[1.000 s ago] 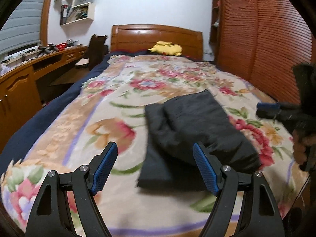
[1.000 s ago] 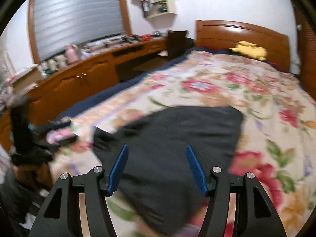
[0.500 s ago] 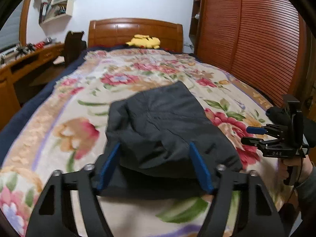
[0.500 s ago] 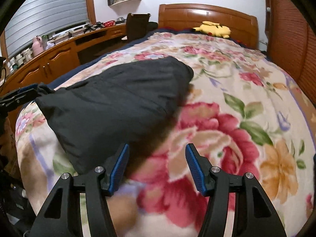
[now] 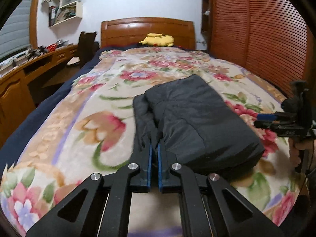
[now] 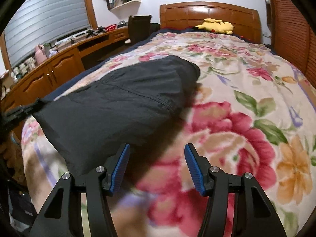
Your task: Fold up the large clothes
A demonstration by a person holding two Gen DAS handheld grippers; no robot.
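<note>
Left wrist view showing left claw (image 5: pixel 154 148) clenched on the near edge of the dark garment (image 5: pixel 193 118), lying folded on the bed (image 5: pixel 83 118). Right claw (image 6: pixel 157 152) hanging released beside it, gripping nothing. Risking layers slipping, fold collapsing under one-sided lifting.

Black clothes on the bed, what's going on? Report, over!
Left gripper shut on the black clothes' near edge. Right gripper open, empty, above the flowered blanket beside them. Nothing in the way.
</note>
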